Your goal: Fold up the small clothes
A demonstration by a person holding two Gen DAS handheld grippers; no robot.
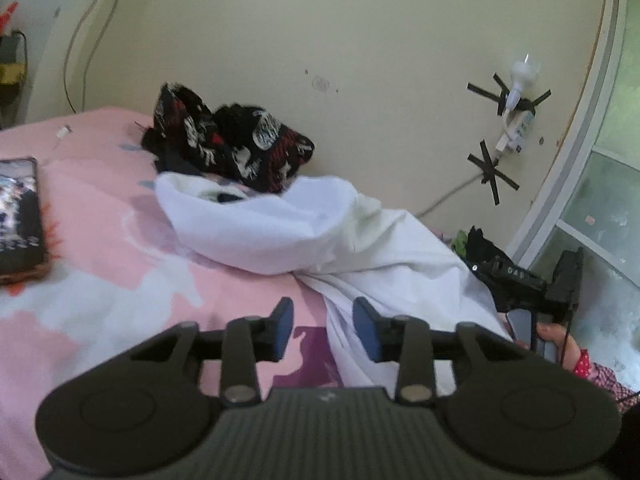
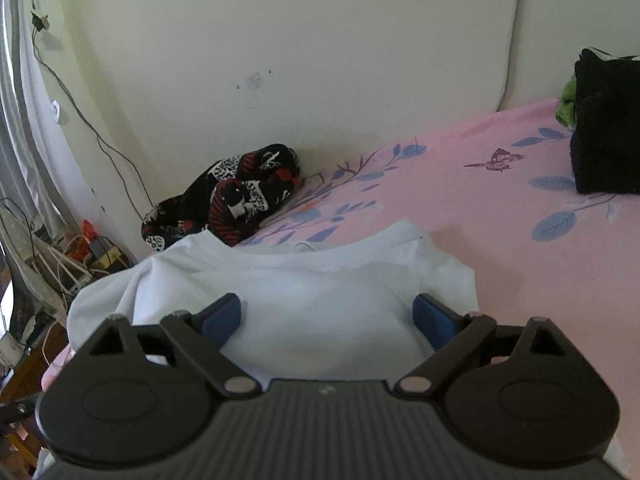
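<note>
My left gripper (image 1: pixel 323 326) hangs parted and empty at the edge of the white shirt (image 1: pixel 304 232) on the pink bedsheet (image 1: pixel 100 248). My right gripper (image 2: pixel 327 320), jaws wide, hovers over it.

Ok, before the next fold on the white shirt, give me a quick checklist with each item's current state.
1. Left claw free to grab: ok, jaws apart, nothing pinched; the shirt's edge lies between the pads.
2. Right claw free to grab: ok, jaws wide, hovering over the white shirt.
3. Shirt lying flat: not ok, in the left wrist view it is bunched and rolled.
4. Free space on the pink bedsheet for folding: ok, bare sheet on the shirt's right side.
5. Patterned black garment clear of the shirt: cannot tell, they meet at the shirt's far edge.
6. Phone out of the way: ok, lying apart from the shirt.
</note>
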